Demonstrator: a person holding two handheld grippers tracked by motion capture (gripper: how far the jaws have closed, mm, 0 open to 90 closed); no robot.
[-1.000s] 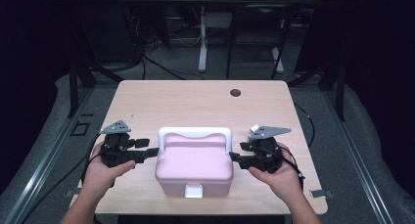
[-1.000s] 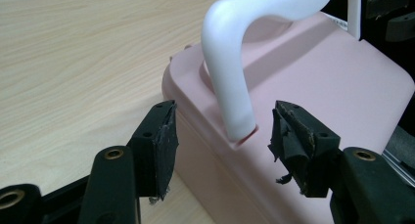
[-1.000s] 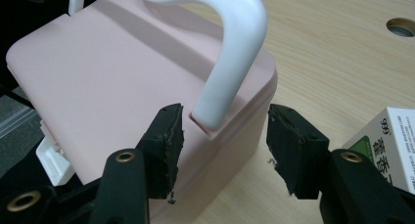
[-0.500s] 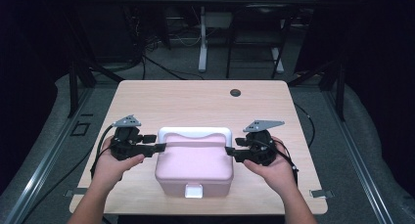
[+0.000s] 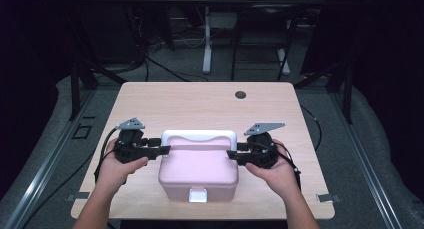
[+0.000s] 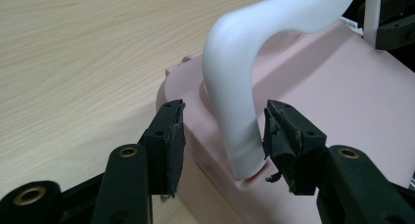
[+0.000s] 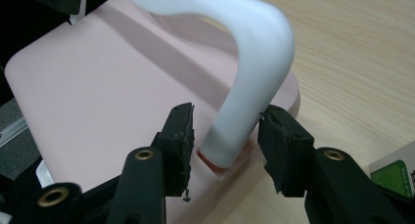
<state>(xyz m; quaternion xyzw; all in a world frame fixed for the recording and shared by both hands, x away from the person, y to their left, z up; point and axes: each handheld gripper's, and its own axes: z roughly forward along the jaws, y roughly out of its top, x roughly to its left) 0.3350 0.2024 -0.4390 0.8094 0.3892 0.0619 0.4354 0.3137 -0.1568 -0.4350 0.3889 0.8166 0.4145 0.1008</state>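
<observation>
1. Pink box with white handle, resting on the near middle of the wooden table; small white latch on its near face.
2. Handle arched over the far part of the lid, each end meeting the lid at a side edge.
3. Left gripper at the box's left side, jaws apart, straddling the handle's left end; right pad close against it, left pad clear.
4. Right gripper at the box's right side, jaws apart around the handle's right end, not clamped.
5. Held by a left hand and a right hand, forearms entering from the near edge.
6. Small dark round spot far on the table, right of centre.
</observation>
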